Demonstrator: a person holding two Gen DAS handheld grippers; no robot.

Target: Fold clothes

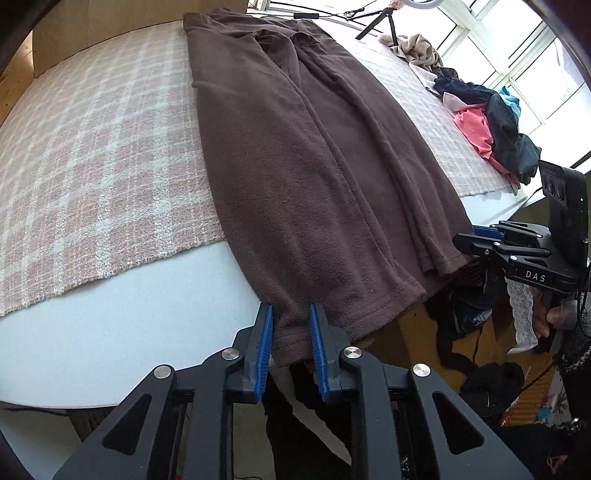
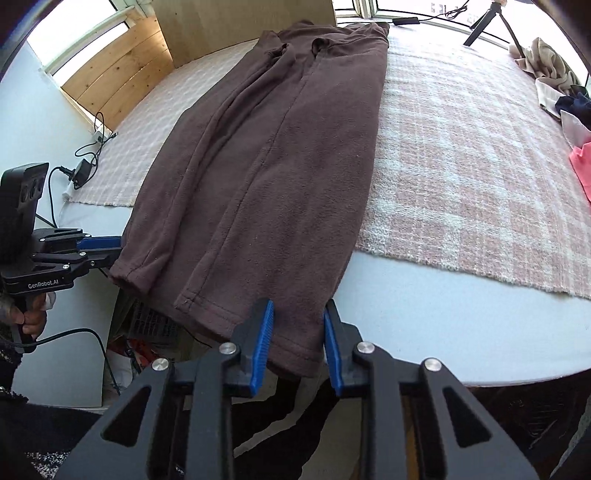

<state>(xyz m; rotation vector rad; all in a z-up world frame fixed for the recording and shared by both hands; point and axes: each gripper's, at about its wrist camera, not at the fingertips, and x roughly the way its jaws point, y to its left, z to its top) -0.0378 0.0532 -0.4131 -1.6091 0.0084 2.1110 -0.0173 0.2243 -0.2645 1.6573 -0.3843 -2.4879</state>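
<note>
At the near rim of the surface, both hem corners of the garment taken: left hand-held gripper clenched on one corner, right hand-held gripper clenched on the other, blue pads pressed into fleece from both sides. Hem hanging slightly past the rim, over floor clutter below. Beyond the grip, brown garment laid out long and mostly flat, running straight away across the plaid blanket toward the far end; already narrowed lengthwise, it seems, with a ridge of bunched cloth along one side and a rumpled far end. Judged as early: spread and gripped, no crosswise fold made yet; likely next, carrying the hem up and over toward the far end. Plenty of bare blanket on either side for that sweep, and nothing lying on the garment itself. To the right, well apart, a pile of clothes waiting, so most of the job left. At the far end, a cardboard sheet standing close behind the garment's top and a tripod near the window: little spare room there for overshoot. At the left edge, cables and a plug, clear of the fold path.
</note>
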